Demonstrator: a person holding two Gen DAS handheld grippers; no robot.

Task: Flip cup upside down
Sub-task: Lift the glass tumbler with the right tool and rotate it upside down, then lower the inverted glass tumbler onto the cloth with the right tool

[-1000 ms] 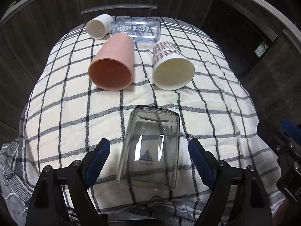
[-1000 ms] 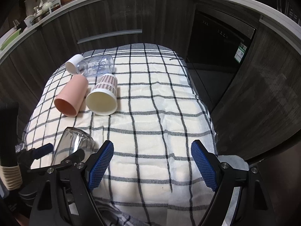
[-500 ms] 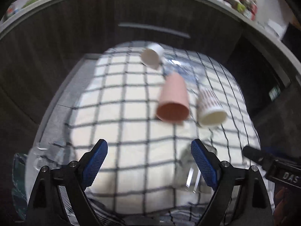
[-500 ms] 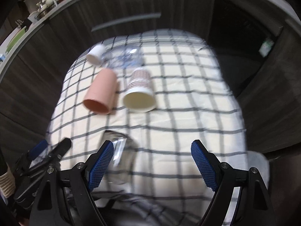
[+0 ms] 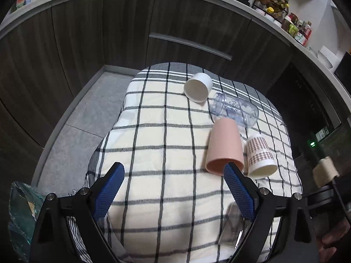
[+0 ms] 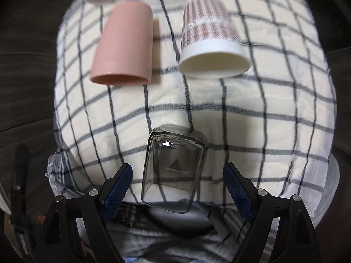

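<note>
Checked cloth (image 6: 274,109) covering the work surface. Clear glass cup (image 6: 173,171) on its side near the cloth's 6 o'clock edge, long axis 12 to 6 o'clock, mouth toward 6. Right gripper (image 6: 176,188) nearer, wide open and empty, fingers flanking the cup at 9 and 3 o'clock without contact. Left gripper (image 5: 173,192) also wide open, empty, cup at its 4 o'clock.
</note>
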